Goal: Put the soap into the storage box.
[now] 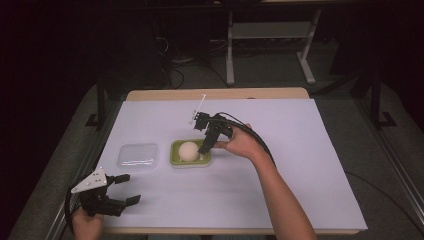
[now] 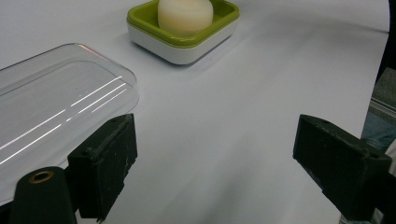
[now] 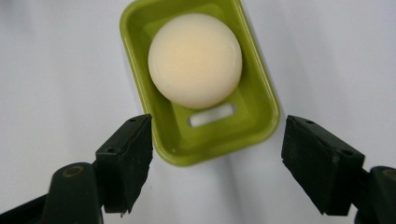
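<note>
A green soap dish (image 1: pixel 175 159) sits mid-table with a round cream soap (image 1: pixel 188 151) in it. My right gripper (image 1: pixel 204 148) hangs just over the dish's right end, open. In the right gripper view the two jaws stand wide either side of the dish's (image 3: pixel 261 105) near end, and the soap (image 3: pixel 195 59) lies just beyond them; nothing is held by that gripper (image 3: pixel 217 140). A clear plastic lid (image 1: pixel 138 156) lies flat left of the dish. My left gripper (image 1: pixel 131 189) rests open near the front left corner, empty. From the left gripper (image 2: pixel 217 140) the lid (image 2: pixel 56 102) is near left.
A white paper sheet (image 1: pixel 300 160) covers the wooden table. In the left gripper view the dish (image 2: pixel 182 46) and soap (image 2: pixel 186 16) stand farther off. Beyond the table's back edge are a dark floor, cables and another desk's white legs (image 1: pixel 230 55).
</note>
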### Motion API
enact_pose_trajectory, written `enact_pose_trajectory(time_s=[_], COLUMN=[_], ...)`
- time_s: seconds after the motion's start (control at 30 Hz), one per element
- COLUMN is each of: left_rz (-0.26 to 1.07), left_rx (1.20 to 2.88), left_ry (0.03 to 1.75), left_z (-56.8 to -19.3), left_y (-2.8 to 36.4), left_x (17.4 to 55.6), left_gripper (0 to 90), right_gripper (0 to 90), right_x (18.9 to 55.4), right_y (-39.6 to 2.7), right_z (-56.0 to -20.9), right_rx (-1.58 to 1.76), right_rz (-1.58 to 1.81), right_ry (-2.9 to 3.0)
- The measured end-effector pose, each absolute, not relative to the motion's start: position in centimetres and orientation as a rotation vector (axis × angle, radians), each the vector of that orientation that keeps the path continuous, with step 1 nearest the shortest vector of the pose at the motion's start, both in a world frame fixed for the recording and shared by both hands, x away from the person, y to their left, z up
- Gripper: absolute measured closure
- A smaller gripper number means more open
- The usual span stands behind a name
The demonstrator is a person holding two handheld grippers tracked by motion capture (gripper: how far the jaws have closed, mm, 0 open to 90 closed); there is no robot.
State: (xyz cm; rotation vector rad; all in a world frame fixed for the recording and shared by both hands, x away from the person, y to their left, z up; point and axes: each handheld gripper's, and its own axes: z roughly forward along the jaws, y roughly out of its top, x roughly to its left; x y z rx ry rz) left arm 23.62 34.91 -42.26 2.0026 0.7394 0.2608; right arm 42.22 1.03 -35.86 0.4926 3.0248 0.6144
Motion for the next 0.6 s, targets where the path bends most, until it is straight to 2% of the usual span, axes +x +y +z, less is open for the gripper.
enact_pose_trajectory(time_s=[0.6], left_rz=[0.265], left_rx=[2.009], left_ry=[0.743], left_z=[-42.3], left_y=[35.0], left_x=[23.6], left_gripper=[12.9], right_gripper=[23.6], right_x=[41.9], right_y=[-2.3], right_z=[-35.9], right_rx=[0.566], right_rz=[0.655], right_ry=[2.998])
